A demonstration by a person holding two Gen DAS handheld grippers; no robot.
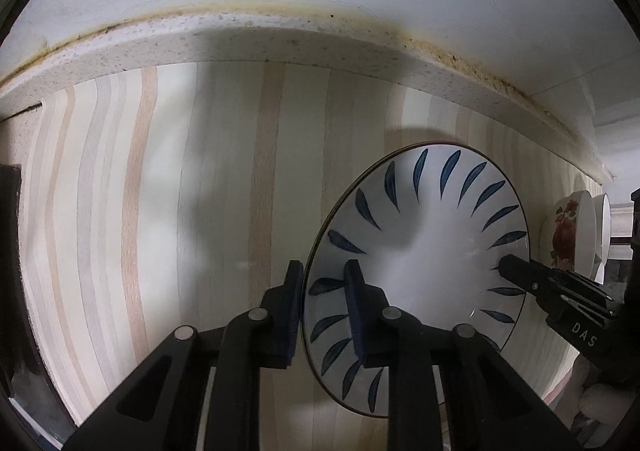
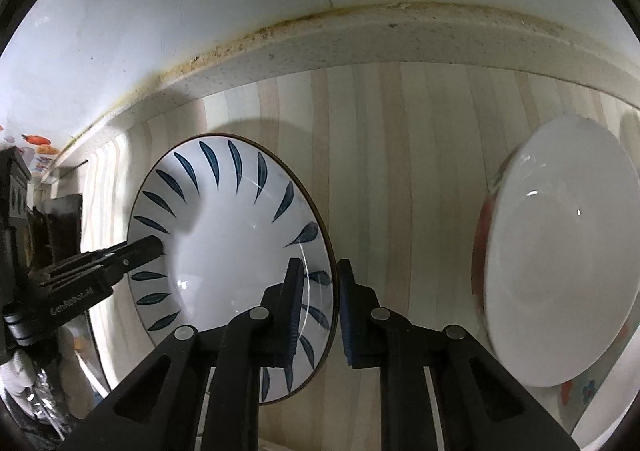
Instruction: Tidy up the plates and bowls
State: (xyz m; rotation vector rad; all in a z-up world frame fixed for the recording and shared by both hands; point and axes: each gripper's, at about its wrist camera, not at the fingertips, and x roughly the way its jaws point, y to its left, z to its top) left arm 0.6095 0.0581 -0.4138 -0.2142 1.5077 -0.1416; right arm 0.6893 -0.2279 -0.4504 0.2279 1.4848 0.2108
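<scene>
A white bowl with blue leaf strokes round its rim (image 1: 432,251) (image 2: 224,251) sits on the striped countertop (image 1: 160,211). My left gripper (image 1: 324,283) straddles its left rim, one pad outside and one inside, and is shut on it. My right gripper (image 2: 320,279) clamps the opposite rim in the same way. Each gripper shows in the other's view as a black finger on the far rim: the right gripper (image 1: 516,267) and the left gripper (image 2: 148,247).
A white bowl with red flowers on its outside (image 2: 560,271) (image 1: 568,235) stands to the right of the held bowl, with another white bowl (image 1: 602,227) behind it. A speckled stone ledge (image 1: 280,39) and a white wall bound the counter's far side. Dark clutter lies at the left (image 2: 24,211).
</scene>
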